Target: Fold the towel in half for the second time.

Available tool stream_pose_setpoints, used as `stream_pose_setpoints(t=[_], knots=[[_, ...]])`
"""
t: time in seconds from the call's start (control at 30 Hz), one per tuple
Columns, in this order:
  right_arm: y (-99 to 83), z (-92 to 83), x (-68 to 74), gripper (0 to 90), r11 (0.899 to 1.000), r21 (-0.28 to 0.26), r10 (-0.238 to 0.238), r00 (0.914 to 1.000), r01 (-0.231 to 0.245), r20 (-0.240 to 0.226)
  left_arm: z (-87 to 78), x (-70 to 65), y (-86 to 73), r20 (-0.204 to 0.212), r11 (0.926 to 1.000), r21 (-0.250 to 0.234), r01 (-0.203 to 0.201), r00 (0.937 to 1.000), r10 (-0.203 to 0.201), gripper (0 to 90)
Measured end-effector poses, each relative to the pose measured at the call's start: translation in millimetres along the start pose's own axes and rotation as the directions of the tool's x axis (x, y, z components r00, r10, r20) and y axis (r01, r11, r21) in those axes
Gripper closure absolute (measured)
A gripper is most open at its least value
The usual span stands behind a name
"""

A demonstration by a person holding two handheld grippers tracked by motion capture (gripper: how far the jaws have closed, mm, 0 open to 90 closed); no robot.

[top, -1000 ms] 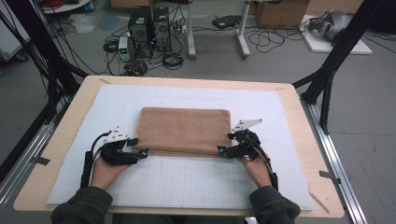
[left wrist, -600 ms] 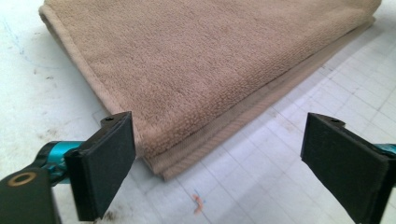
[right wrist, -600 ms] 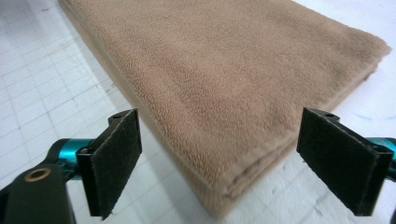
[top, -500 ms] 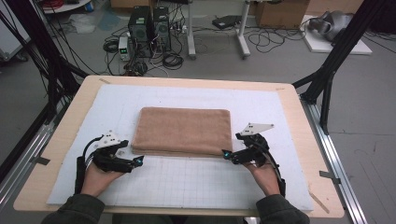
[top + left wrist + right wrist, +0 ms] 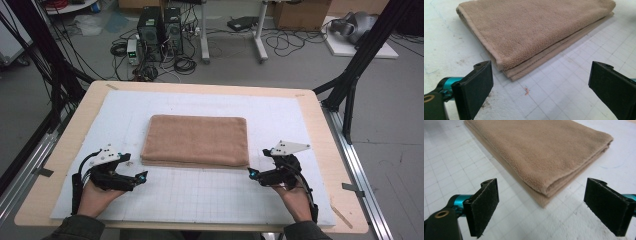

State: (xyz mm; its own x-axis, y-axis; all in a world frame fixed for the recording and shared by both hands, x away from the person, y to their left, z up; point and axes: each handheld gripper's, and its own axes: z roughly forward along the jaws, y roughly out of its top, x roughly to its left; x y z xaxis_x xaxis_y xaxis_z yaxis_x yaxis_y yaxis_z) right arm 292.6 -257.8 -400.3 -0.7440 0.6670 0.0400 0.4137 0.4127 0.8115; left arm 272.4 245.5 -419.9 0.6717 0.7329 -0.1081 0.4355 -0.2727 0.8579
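High view: both grippers have drawn back from the folded towel. Left gripper and right gripper have just been opening; both now spread, nothing between them.

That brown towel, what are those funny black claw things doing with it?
A person holds a gripper in each hand at a table. The folded brown towel lies flat on the white gridded mat. The left gripper sits off the towel's near left corner and the right gripper off its near right corner. Both have just been opening their jaws, with nothing between them, so the towel lies free.
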Motion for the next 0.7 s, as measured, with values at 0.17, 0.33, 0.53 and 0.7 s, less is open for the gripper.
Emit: stream_pose_setpoints(t=[0.17,0.33,0.53,0.7], knots=[[-10.2,-10.6,0.4,11.7,1.000,-0.014,0.014,0.9999,-0.013,0.007,-5.7,-3.9,-2.3,-0.014,0.9999,-0.007,-0.011,0.9998,0.011,6.3],[-20.3,-18.7,1.3,11.7,1.000,-0.016,0.020,0.9994,-0.019,0.029,-12.9,-7.3,-5.1,-0.013,0.9998,-0.018,-0.012,0.9998,0.011,6.2],[-28.0,-28.4,4.5,11.7,1.000,-0.022,0.020,0.9988,-0.019,0.045,-21.8,-9.1,-12.4,-0.025,0.9994,-0.034,-0.007,0.9997,0.006,6.2],[-34.5,-30.5,6.6,11.7,0.999,-0.033,0.025,0.9986,-0.024,0.046,-25.5,-10.5,-16.8,-0.033,0.9994,-0.036,0.002,0.9995,-0.003,6.2]])
